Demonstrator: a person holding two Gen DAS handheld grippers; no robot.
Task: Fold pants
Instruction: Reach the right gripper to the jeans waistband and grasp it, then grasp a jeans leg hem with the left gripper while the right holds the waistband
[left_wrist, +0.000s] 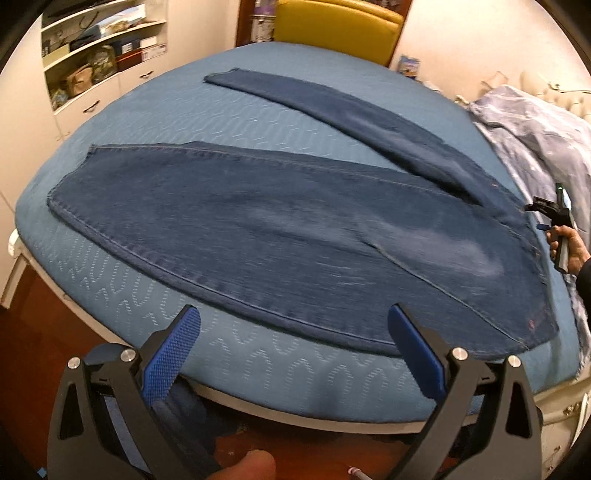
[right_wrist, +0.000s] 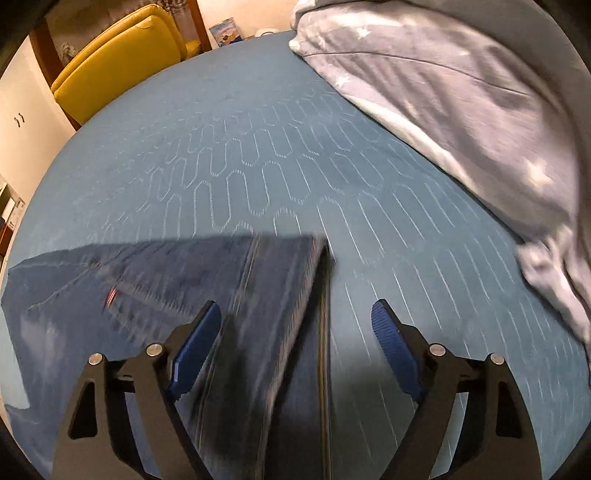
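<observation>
Jaws first: both sets are spread wide with nothing pinched. My left gripper (left_wrist: 291, 332) hangs over the near edge of the bed, pads clear of the cloth. My right gripper (right_wrist: 295, 332) has a corner of denim lying in the gap between its pads, but they aren't pressing on it.

The pants (left_wrist: 258, 229) are dark blue jeans spread flat on the blue quilted bed cover (left_wrist: 166, 122), legs splayed in a V, one leg running toward the far side. Waist end is over by my right hand (left_wrist: 565, 247).

Handling guess: denim is heavyish and floppy but has some body, so it should drag as a sheet rather than bunch. It grips well, and there's nothing fragile about it. I'd grab at the thick bits, the waistband on the right and a hem or side seam on the left, since a single layer mid-leg would just tent up.

Around it: a rumpled pale duvet (right_wrist: 461, 92) piled close to the waist end, the only thing likely to crowd a fold. The yellow chair (left_wrist: 336, 26) and the shelves (left_wrist: 99, 48) are well off the bed.
</observation>
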